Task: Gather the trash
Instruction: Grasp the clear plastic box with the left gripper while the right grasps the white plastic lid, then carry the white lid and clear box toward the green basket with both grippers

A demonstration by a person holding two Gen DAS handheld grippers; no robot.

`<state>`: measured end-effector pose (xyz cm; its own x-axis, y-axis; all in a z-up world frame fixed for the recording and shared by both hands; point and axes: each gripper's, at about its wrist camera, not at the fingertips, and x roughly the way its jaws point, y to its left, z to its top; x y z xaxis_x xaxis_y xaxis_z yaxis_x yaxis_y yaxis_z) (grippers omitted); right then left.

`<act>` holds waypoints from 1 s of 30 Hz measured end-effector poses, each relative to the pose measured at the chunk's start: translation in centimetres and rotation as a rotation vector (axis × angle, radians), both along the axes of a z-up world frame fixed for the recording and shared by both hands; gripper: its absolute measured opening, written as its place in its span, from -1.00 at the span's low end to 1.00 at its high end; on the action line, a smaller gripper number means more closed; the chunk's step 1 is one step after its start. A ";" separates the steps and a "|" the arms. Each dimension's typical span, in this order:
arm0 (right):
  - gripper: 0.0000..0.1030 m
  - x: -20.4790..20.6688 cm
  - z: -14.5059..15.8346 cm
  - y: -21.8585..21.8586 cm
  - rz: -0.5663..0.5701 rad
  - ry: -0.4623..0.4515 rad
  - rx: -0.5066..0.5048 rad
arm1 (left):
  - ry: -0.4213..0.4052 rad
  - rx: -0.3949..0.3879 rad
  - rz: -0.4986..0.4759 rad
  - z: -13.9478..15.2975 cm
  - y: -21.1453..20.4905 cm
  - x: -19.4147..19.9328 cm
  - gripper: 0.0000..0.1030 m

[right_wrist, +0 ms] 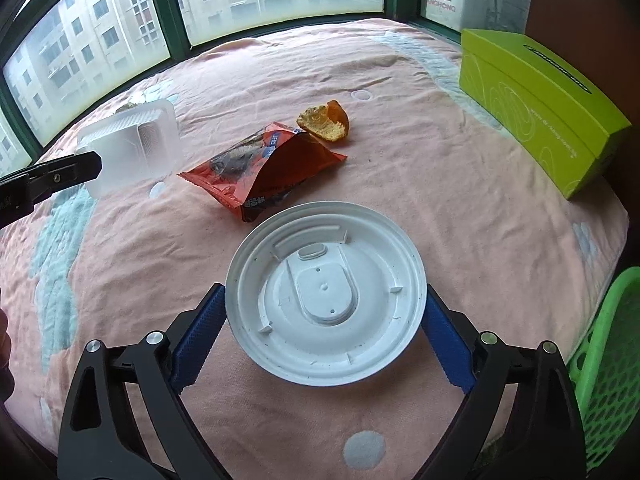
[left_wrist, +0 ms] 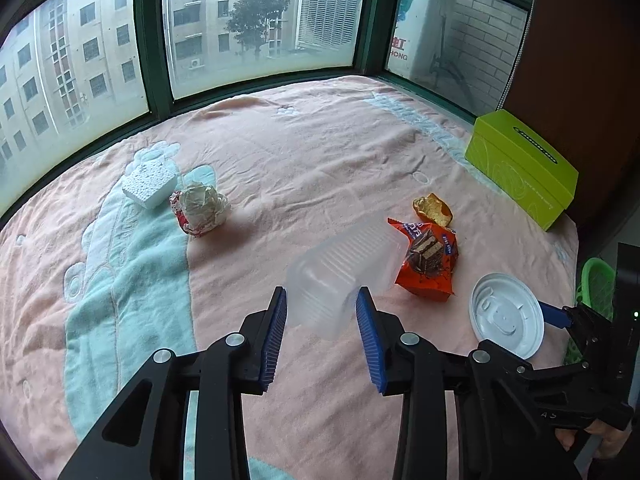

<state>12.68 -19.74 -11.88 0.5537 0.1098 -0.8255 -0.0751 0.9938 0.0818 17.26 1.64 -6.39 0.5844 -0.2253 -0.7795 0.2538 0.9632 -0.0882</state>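
My left gripper [left_wrist: 322, 300] is shut on a clear plastic tray [left_wrist: 344, 276] and holds it above the pink blanket [left_wrist: 300, 152]; the tray also shows in the right wrist view [right_wrist: 132, 144]. My right gripper [right_wrist: 324, 300] is shut on a white round lid [right_wrist: 324, 304], its blue fingers [right_wrist: 200, 336] against the rim; the lid shows in the left wrist view [left_wrist: 506, 316]. An orange snack wrapper [left_wrist: 428, 260] [right_wrist: 264, 168], a piece of orange peel [left_wrist: 434, 209] [right_wrist: 325, 122], a crumpled paper ball [left_wrist: 200, 208] and a white foam block [left_wrist: 149, 184] lie on the blanket.
A green tissue box [left_wrist: 520, 168] [right_wrist: 536, 104] stands at the right edge of the blanket. A green mesh basket [right_wrist: 608, 368] [left_wrist: 596, 284] sits off the right side, below the bed edge. Windows run along the far side.
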 end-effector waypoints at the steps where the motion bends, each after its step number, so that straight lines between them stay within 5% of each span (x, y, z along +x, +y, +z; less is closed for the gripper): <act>1: 0.79 -0.2 0.3 -0.1 -0.003 -0.005 0.007 | -0.004 -0.004 -0.001 0.3 0.0 -0.2 -0.33; 14: 0.79 -5.0 4.9 -3.1 -0.070 -0.083 0.048 | -0.071 -0.054 -0.071 4.3 -3.1 -3.7 -0.33; 30: 0.79 -11.1 7.7 -10.1 -0.237 -0.149 0.047 | -0.101 -0.098 -0.229 6.4 -11.6 -7.7 -0.33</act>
